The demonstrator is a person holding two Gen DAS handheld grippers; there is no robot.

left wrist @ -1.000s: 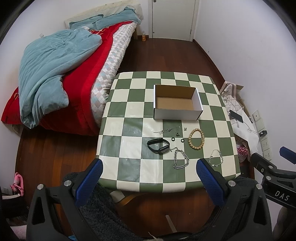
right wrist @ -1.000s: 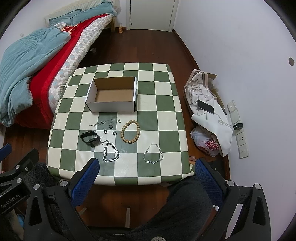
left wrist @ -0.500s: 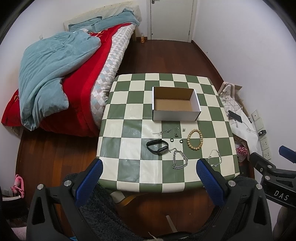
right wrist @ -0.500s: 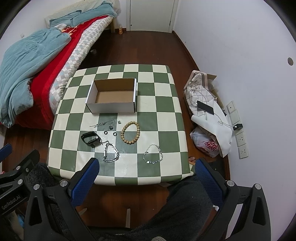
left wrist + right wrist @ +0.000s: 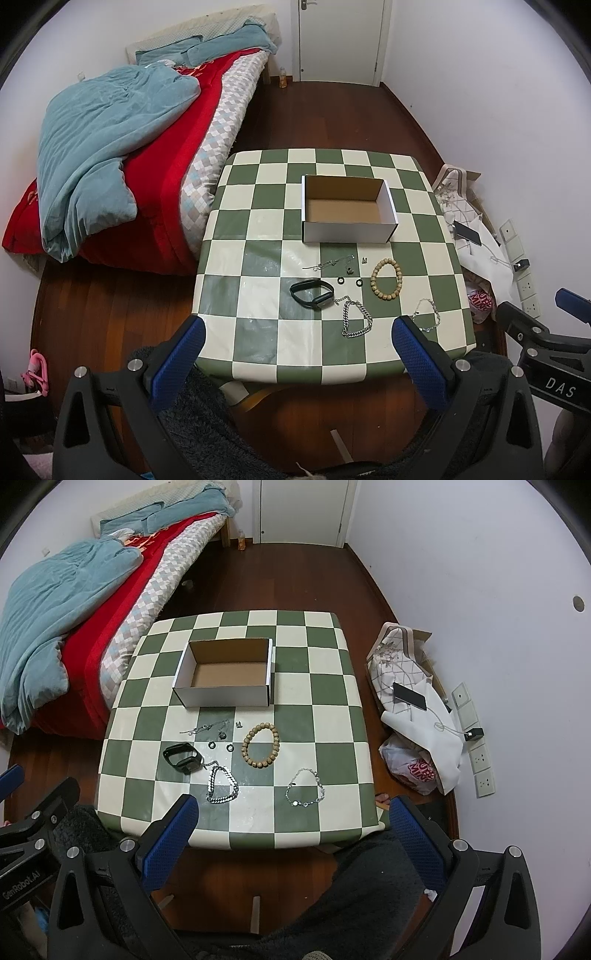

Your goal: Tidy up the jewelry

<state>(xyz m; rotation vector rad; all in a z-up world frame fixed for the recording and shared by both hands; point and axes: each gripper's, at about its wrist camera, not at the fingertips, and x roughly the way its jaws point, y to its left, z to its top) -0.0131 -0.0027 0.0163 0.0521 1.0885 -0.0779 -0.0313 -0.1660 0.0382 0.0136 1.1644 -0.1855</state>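
Checkered table (image 5: pixel 258 229) beside bed (image 5: pixel 155 147); apparently wooden floor (image 5: pixel 325 114).

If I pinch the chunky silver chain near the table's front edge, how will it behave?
The silver chain lies in a loose loop of linked segments, so it will probably go floppy and dangle when lifted. Its thick metal links suggest it is heavy for its size. Pushed across the checkered table, it would likely bunch rather than slide whole.

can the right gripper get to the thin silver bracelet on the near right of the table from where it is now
Probably yes. The right gripper hangs open above the near table edge, and the thin silver bracelet lies flat just beyond it on the checkered table, apart from the chunky chain, with nothing between.
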